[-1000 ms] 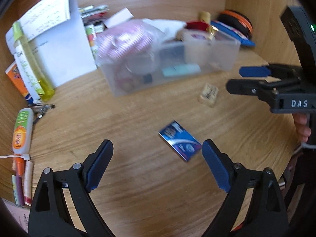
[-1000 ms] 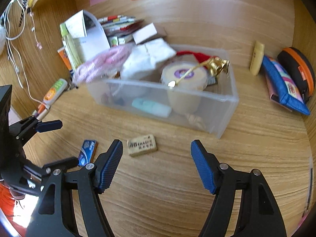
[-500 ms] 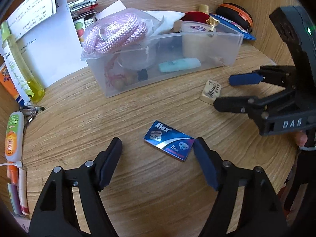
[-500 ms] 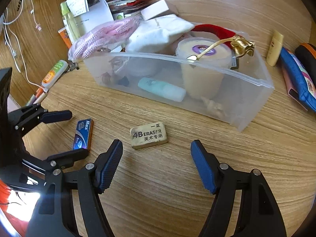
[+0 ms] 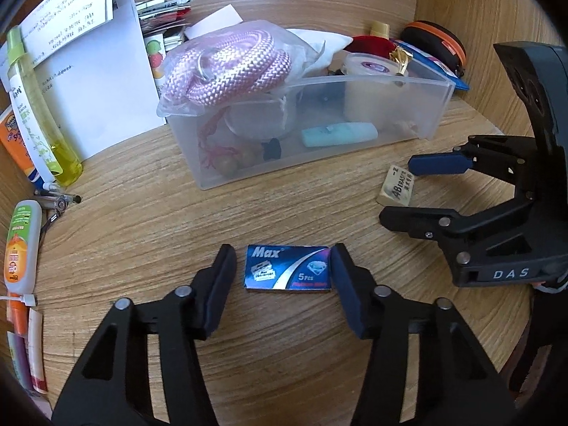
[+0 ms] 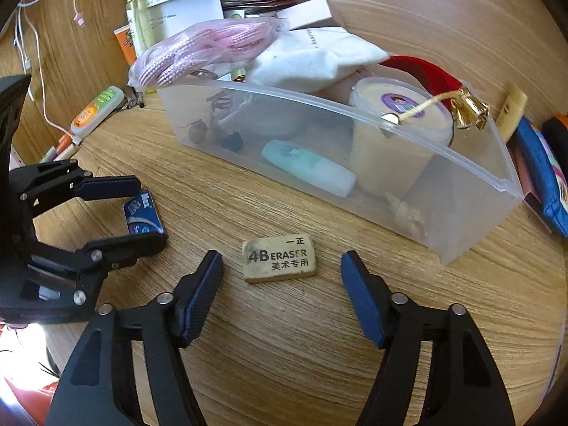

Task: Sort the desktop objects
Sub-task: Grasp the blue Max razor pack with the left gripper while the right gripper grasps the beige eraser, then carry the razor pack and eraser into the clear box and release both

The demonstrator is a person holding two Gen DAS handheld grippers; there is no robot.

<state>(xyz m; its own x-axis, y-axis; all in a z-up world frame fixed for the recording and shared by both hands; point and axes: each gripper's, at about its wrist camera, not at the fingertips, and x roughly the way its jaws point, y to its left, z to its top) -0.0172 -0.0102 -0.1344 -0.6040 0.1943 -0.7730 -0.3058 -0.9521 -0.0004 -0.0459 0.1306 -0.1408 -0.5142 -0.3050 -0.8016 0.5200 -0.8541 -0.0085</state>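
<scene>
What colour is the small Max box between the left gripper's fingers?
The Max box is blue with a white swoosh; clearest in the left wrist view.

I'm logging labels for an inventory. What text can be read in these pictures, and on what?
"Max" and "5 Pcs": blue box between the left claw fingers.
"4B ERASER", "一正", "美术专用": eraser ahead of the right claw.
"DAS": right claw body.
Papers, bottles and tub sticker: print too small or blurred.

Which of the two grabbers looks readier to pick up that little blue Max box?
Left. The left hand-held gripper is open with the blue Max box lying flat between its fingers, one pad at its edge. The right hand-held gripper is open around the 4B eraser.
</scene>
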